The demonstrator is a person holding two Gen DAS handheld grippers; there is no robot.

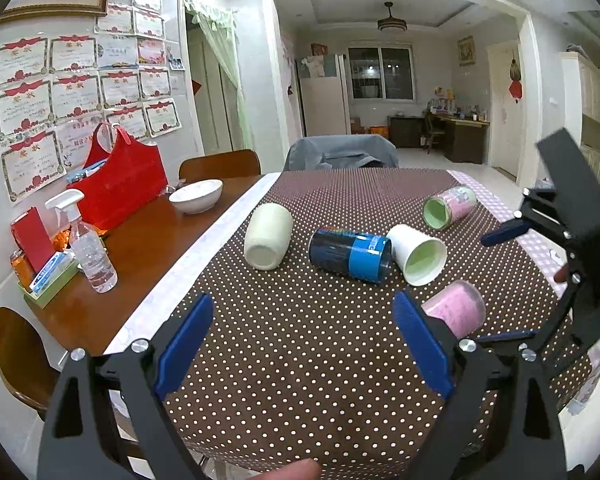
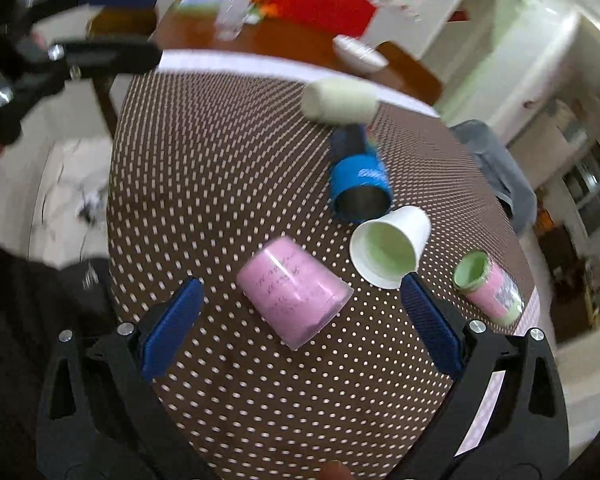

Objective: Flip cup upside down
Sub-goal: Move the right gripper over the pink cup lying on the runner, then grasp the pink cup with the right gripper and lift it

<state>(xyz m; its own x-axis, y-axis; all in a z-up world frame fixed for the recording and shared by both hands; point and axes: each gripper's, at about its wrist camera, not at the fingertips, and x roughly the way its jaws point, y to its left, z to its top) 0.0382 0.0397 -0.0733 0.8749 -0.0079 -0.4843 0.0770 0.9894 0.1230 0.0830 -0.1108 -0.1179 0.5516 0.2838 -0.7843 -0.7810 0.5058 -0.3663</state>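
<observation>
Several cups lie on their sides on a brown polka-dot tablecloth [image 1: 292,336]: a cream cup [image 1: 268,236], a dark blue cup [image 1: 350,254], a white paper cup [image 1: 418,254], a small pink-and-green cup [image 1: 450,207] and a pink cup [image 1: 456,312]. My right gripper [image 2: 300,312] is open, its fingers on either side of the pink cup [image 2: 296,292], just above it. The right gripper also shows in the left wrist view [image 1: 508,280]. My left gripper [image 1: 304,340] is open and empty above the cloth, short of the blue cup.
On the bare wooden table at left stand a white bowl [image 1: 196,196], a red bag [image 1: 120,184], a spray bottle [image 1: 88,248] and a small tray of items [image 1: 46,276]. Wooden chairs [image 1: 220,164] and a grey-covered chair [image 1: 340,152] stand around the table.
</observation>
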